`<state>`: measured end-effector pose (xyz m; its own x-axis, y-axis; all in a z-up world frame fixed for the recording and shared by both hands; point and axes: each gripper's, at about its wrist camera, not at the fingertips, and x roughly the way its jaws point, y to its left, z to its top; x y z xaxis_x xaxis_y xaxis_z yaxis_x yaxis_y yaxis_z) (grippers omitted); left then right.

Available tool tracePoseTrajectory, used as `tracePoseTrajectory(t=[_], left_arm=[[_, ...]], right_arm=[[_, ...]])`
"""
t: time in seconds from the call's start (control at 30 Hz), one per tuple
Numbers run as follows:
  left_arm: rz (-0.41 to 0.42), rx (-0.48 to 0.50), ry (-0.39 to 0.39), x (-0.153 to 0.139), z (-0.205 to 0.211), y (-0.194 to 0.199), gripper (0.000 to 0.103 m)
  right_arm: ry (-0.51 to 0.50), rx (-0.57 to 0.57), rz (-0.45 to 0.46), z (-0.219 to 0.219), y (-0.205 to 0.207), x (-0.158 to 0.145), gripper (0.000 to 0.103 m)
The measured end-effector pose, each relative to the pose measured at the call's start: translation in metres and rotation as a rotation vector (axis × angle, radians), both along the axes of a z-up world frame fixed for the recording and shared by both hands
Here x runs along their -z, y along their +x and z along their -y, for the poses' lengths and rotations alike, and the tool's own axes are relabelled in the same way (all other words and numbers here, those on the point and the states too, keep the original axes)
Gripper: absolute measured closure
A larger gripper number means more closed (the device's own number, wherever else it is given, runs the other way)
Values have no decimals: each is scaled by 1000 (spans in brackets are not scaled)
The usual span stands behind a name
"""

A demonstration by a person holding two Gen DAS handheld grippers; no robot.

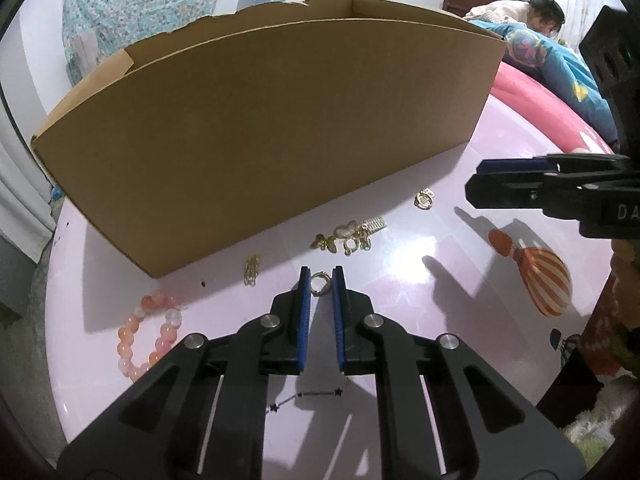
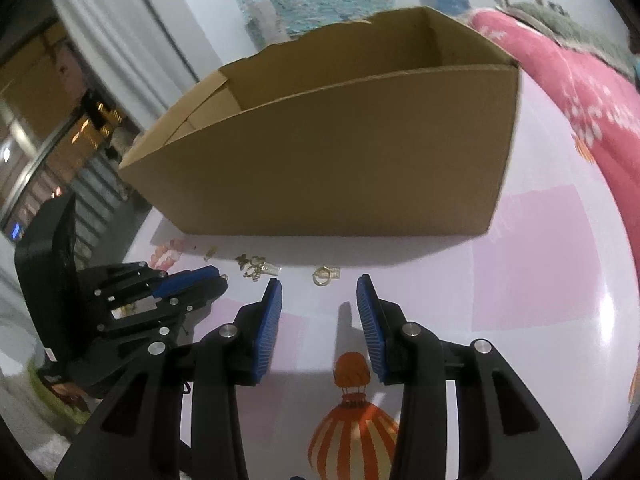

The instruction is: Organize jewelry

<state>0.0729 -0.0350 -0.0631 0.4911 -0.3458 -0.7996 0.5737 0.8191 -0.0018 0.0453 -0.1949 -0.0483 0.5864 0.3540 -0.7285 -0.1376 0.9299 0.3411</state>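
Note:
A gold ring lies on the pink table between the fingertips of my left gripper, whose blue pads stand close on each side of it; contact is not clear. Beyond it lie a pile of gold jewelry, a gold chain piece, another gold ring and a pink bead bracelet. My right gripper is open and empty, above the table just short of that other ring. The left gripper shows in the right wrist view. The open cardboard box stands behind the jewelry.
The table has balloon prints. A pink cushion and a blue blanket with a person resting lie at the far right. The table's left edge drops off near the bracelet.

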Motion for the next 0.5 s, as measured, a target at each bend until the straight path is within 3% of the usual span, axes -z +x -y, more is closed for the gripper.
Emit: tracePoseTrajectory(t=[0.13,0.17,0.5], left_arm=[[0,-13,-8,-1,-5,-5,93],[2,-16,-11,-1,-6,-5,93],[3,-22,-25,2,-14,-6,94]], right_arm=[[-93,-69,23,-15,8,0,65],[-112,-85,28,-18,10,0,69],[-201,-128,16,-30,28,13,79]])
